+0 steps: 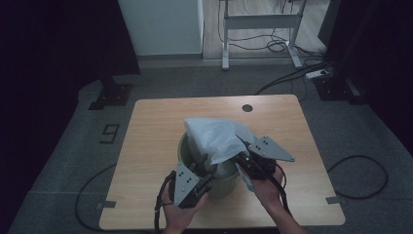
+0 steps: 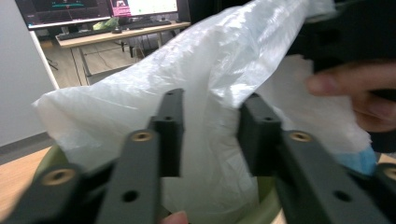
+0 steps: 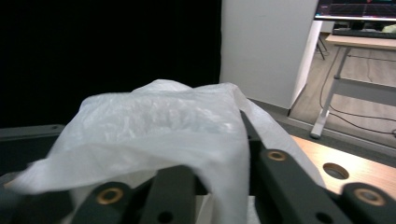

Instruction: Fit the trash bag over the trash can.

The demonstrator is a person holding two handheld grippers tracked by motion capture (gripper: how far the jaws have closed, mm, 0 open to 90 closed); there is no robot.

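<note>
Low in the high view's centre, your left gripper (image 1: 207,176) stood spread about the thin, crinkled white plastic bag (image 1: 216,139). Your right gripper (image 1: 245,162) pinched its edge above the round pale-green bin (image 1: 223,183).

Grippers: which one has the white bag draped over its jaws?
The right gripper: the bag covers its jaws; the left gripper has jaws standing either side of a fold.

I work in a lab-like office: a pale wooden table (image 1: 160,146) on grey carpet (image 1: 73,161), lit monitors (image 2: 93,9) on a desk (image 2: 121,35) behind.
</note>
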